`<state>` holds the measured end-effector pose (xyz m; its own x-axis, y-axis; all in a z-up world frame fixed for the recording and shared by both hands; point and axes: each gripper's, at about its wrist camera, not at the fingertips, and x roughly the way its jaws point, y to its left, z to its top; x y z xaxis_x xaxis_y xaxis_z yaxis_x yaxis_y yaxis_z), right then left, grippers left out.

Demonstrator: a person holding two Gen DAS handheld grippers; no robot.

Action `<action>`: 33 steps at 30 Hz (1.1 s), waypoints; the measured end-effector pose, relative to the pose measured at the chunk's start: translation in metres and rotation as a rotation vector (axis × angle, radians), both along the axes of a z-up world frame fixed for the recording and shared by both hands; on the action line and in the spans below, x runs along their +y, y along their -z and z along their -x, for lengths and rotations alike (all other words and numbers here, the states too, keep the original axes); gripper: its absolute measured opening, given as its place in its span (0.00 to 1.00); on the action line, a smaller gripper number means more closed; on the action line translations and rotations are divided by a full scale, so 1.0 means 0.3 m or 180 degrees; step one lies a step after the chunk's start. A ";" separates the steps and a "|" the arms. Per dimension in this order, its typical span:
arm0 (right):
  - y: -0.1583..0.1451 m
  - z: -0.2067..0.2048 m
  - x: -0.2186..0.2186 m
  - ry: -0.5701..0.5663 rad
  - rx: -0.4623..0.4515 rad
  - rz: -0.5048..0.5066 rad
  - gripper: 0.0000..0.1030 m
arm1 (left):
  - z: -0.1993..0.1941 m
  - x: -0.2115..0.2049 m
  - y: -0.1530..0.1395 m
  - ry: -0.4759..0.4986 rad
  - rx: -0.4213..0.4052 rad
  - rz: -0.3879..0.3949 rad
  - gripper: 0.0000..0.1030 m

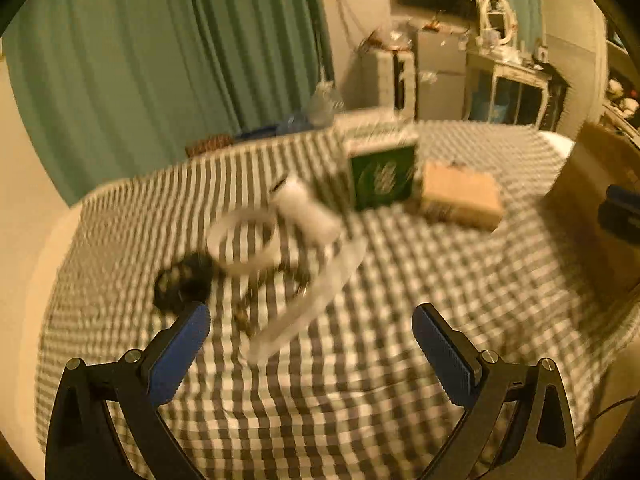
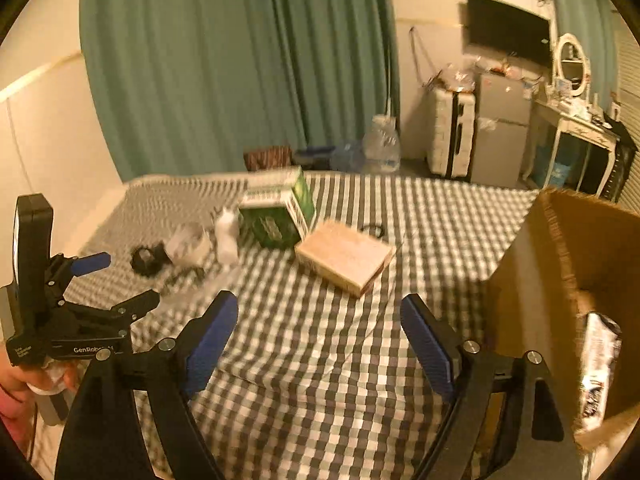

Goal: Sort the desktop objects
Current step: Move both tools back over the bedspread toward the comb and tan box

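Note:
On the checked tablecloth [image 1: 400, 320] lie a white tape ring [image 1: 244, 240], a white bottle [image 1: 306, 210] on its side, a black round object [image 1: 182, 286], a clear plastic strip [image 1: 316, 300], a green box [image 1: 380, 172] and a tan box [image 1: 460, 196]. My left gripper [image 1: 312, 344] is open and empty, just short of the strip and black object. My right gripper [image 2: 320, 336] is open and empty above bare cloth, short of the tan box [image 2: 344, 256]. The green box [image 2: 276, 212] and bottle [image 2: 226, 236] lie beyond. The left gripper [image 2: 108, 276] shows at the left.
A cardboard box [image 2: 560, 280] stands at the table's right edge with a printed packet [image 2: 598, 368] inside; it also shows in the left wrist view [image 1: 592, 208]. Green curtains, a suitcase [image 2: 450, 132] and a dresser [image 2: 572, 148] stand behind the table.

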<state>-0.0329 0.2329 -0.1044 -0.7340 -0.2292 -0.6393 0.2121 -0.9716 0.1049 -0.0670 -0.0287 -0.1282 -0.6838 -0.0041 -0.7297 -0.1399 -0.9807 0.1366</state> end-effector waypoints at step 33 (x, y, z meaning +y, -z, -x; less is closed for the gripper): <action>0.258 0.528 -0.052 -0.1047 -0.1301 -0.0012 0.82 | 0.209 -0.034 0.251 -0.0188 -0.0489 -0.0458 1.00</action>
